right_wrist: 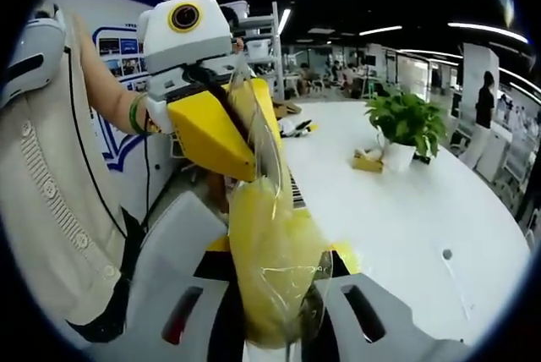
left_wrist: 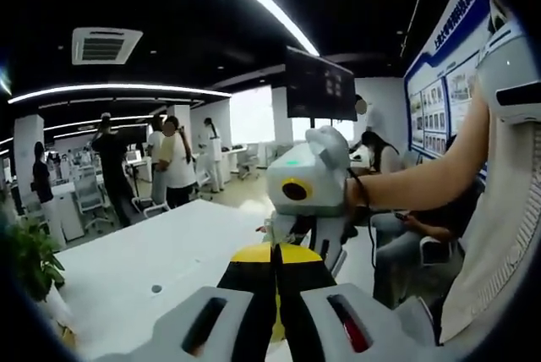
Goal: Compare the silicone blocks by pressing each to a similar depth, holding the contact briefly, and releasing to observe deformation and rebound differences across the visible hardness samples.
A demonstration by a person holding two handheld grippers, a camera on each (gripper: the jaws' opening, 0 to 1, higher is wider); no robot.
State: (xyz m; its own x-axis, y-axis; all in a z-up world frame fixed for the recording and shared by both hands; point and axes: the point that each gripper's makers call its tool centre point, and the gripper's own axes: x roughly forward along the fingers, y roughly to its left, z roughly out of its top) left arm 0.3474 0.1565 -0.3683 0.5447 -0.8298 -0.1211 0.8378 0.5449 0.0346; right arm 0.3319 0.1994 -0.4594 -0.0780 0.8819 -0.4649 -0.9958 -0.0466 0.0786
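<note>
Right gripper view: yellow plastic bag [right_wrist: 275, 269] held in air above white table [right_wrist: 406, 201], pinched by right gripper [right_wrist: 292, 328] and left gripper [right_wrist: 254, 155].
Blocks: not identifiable.
Progress: pressing judged not begun.

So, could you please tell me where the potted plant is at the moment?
In the right gripper view, the potted plant stands on the white table, upper right of the yellow bag, beside a small tan item.

You've got two grippers going, the left gripper [right_wrist: 254, 155] and the right gripper [left_wrist: 311, 239], one yellow plastic bag [right_wrist: 275, 269], one potted plant [right_wrist: 406, 129], one white table [right_wrist: 406, 218], one hanging monitor [left_wrist: 319, 87].
</note>
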